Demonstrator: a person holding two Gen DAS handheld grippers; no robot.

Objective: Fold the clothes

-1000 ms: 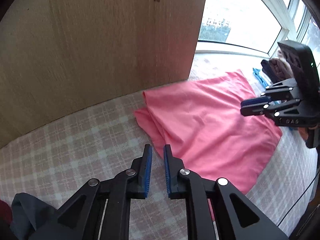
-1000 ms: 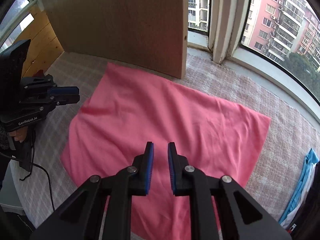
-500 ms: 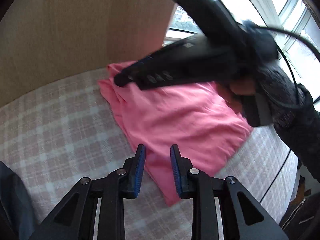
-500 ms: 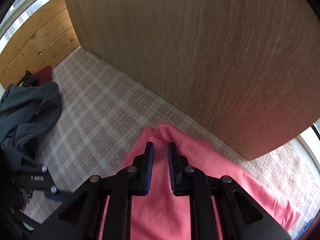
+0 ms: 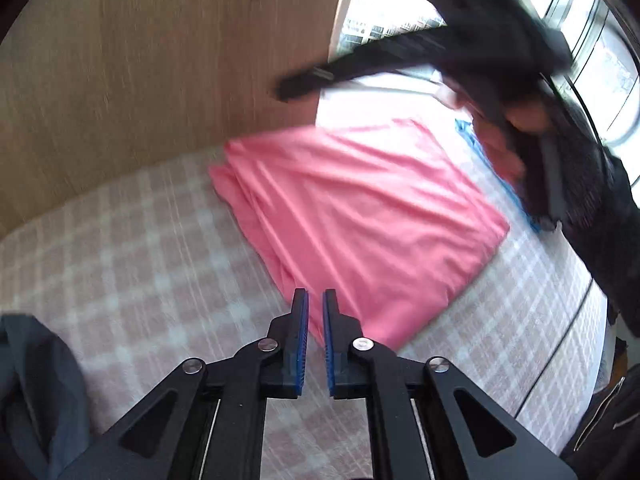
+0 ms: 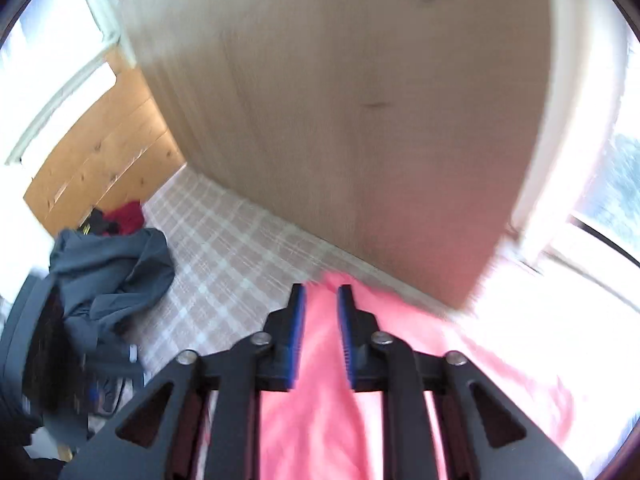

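The pink garment (image 5: pixel 352 216) lies folded on the plaid bed (image 5: pixel 132 248) against the wooden panel (image 5: pixel 160 60). Left tongs (image 5: pixel 315 300) hover near its edge, slightly parted, empty. Right tongs (image 6: pixel 321 300) hang released above its corner. Only the right view shows the grey clothes heap (image 6: pixel 112 276); the left shows blue fabric (image 5: pixel 472 140).
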